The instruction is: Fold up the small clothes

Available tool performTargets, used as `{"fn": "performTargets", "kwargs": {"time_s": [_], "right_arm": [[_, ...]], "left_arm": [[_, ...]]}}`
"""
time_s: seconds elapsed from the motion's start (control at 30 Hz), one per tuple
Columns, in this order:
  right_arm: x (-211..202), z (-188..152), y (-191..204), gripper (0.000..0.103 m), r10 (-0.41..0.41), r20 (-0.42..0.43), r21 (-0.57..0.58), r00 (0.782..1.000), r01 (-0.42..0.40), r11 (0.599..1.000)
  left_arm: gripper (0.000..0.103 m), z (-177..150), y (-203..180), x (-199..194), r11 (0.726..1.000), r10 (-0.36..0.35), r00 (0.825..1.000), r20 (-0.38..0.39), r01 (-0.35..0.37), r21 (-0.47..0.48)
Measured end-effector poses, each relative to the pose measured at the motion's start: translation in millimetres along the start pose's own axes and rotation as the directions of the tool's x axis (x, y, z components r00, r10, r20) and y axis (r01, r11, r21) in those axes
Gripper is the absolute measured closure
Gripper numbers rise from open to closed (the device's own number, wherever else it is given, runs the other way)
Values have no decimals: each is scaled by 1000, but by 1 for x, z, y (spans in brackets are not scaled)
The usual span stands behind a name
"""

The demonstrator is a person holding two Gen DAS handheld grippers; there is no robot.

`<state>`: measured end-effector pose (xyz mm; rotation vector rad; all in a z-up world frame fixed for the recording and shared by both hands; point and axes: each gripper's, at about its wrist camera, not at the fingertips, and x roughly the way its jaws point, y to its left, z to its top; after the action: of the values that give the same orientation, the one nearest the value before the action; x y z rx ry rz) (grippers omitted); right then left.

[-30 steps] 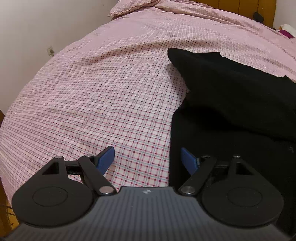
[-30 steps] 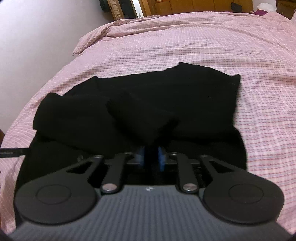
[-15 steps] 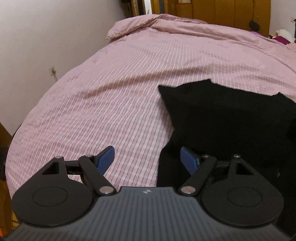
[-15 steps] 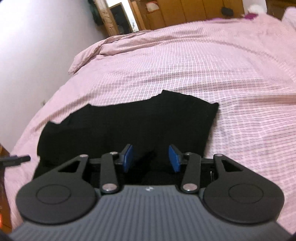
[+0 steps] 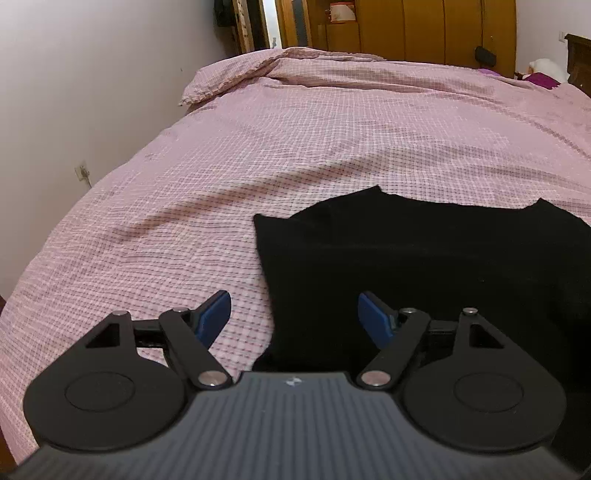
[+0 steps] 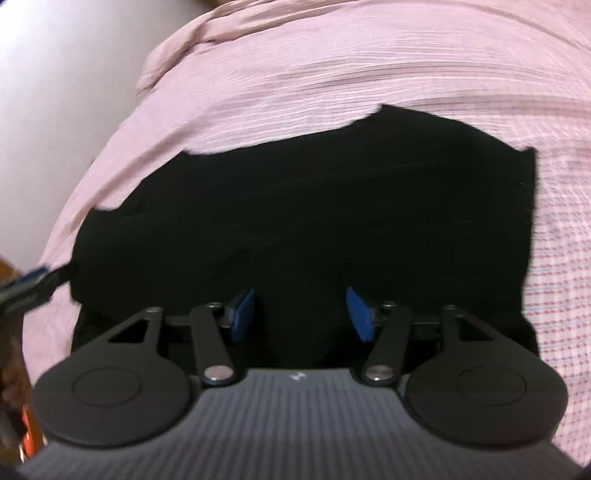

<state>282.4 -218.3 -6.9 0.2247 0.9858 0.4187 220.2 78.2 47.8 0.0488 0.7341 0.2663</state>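
A black garment [image 5: 424,258] lies spread and partly folded on the pink checked bed cover; it also fills the middle of the right wrist view [image 6: 314,206]. My left gripper [image 5: 294,314] is open and empty, hovering over the garment's near left edge. My right gripper [image 6: 300,314] is open and empty, just above the garment's near part. The left gripper's tip shows at the left edge of the right wrist view [image 6: 33,280].
The pink checked bed cover [image 5: 258,155] stretches all around the garment. A white wall [image 5: 92,74] runs along the left side of the bed. Wooden wardrobes [image 5: 406,29] and a doorway stand beyond the far end.
My right gripper has opened and let go of the garment fold, which now lies flat. Both grippers have lifted and drawn back from the garment.
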Motion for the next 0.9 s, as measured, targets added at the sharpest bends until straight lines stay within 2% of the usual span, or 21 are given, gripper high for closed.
{"fn": "performTargets", "kwargs": {"time_s": [0.07,0.17,0.33,0.43,0.53,0.67,0.73,0.8,0.83,0.9], "right_arm": [[0,2,7,86,8,8,-38,1000,-8,999],[-3,15,13,88,40,18,-64,999,-38,997],[-47,51,32,89,107,161,-148,981,-83,985],[-76,62,32,89,110,274,-175,955,-63,983],[-86,56,18,89,75,329,-161,941,-22,987],[-58,32,-11,89,-14,303,-143,953,60,988],[-34,20,-33,89,-70,258,-106,964,100,989],[-13,9,-54,88,-143,222,-56,965,159,986],[-10,4,-63,88,-142,218,-36,966,153,987],[-11,-4,-83,88,-65,242,21,968,62,998]], "left_arm": [[23,-1,-3,1,1000,-27,1000,-3,27,1],[23,-1,-9,1,999,-54,999,0,54,7],[23,2,-14,3,998,-53,998,15,52,30],[23,1,-20,14,997,-9,999,38,7,77],[23,-3,-21,30,995,14,999,32,-17,101],[22,-11,-22,56,994,12,1000,-1,-12,110],[22,-14,-20,66,995,0,1000,-18,1,98],[22,-15,-18,71,996,-14,1000,-21,15,83],[22,-15,-16,72,997,-21,1000,-23,23,79],[21,-14,-13,73,996,-37,999,-29,39,81]]}}
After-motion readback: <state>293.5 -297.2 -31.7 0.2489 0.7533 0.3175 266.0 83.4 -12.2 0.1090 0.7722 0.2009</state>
